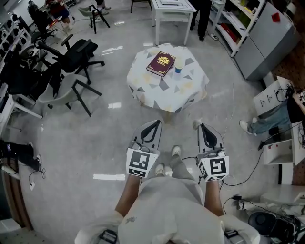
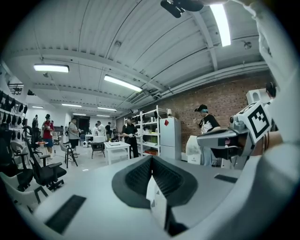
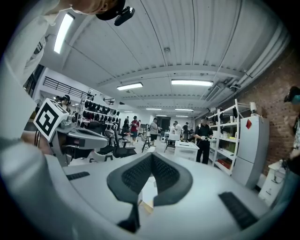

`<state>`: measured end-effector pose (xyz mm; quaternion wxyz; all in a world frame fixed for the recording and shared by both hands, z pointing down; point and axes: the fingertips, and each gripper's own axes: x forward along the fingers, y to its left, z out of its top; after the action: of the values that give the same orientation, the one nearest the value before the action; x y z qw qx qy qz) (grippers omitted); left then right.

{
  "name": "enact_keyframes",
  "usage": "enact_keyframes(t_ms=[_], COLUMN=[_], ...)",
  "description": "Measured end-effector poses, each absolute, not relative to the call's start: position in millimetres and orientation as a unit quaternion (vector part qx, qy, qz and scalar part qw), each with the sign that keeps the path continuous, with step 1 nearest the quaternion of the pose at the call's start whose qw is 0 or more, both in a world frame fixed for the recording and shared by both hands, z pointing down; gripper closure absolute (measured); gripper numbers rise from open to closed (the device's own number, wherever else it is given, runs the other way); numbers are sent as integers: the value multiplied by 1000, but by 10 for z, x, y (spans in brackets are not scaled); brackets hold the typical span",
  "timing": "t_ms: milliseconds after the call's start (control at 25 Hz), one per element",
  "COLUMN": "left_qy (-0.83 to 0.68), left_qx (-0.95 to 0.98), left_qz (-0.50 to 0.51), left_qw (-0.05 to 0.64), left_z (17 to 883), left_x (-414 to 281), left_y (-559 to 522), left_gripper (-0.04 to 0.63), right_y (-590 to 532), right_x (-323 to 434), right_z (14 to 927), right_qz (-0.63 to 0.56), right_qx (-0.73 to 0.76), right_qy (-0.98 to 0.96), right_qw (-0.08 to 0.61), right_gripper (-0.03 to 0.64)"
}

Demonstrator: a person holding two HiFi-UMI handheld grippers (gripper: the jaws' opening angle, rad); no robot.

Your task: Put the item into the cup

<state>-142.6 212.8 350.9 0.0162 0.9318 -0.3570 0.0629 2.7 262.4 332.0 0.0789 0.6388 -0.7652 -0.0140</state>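
A small table [image 1: 167, 93] with a white, grey-patterned cloth stands some way ahead of me in the head view. On it lie a maroon book [image 1: 161, 63] and, just to its right, a small blue cup [image 1: 178, 66]; what the cup holds is too small to tell. My left gripper [image 1: 157, 123] and right gripper [image 1: 200, 125] hang side by side over the floor, well short of the table. Both are shut with nothing between their jaws. In the left gripper view the left gripper [image 2: 151, 157] shows closed pads, as does the right gripper [image 3: 152, 154] in its own view.
Black office chairs [image 1: 76, 55] stand at the left. A white table [image 1: 172, 10], shelves [image 1: 238, 24] and a grey cabinet [image 1: 269, 40] are at the back right. A seated person [image 1: 269, 119] and floor cables [image 1: 248, 171] are at the right. My feet [image 1: 169, 164] are below the grippers.
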Motion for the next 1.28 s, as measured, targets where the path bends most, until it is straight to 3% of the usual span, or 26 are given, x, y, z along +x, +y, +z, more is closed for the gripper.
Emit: enact_keyframes(t_ms=[1280], left_qy=[-448], left_qx=[889], left_qz=[98], left_qw=[4], left_z=[3467], left_x=[-484], left_y=[701], left_gripper=[581], right_y=[903], right_x=[1171], right_z=[3372], right_qz=[-7], right_qx=[572], right_qy=[-819], right_qw=[33], right_gripper=[612])
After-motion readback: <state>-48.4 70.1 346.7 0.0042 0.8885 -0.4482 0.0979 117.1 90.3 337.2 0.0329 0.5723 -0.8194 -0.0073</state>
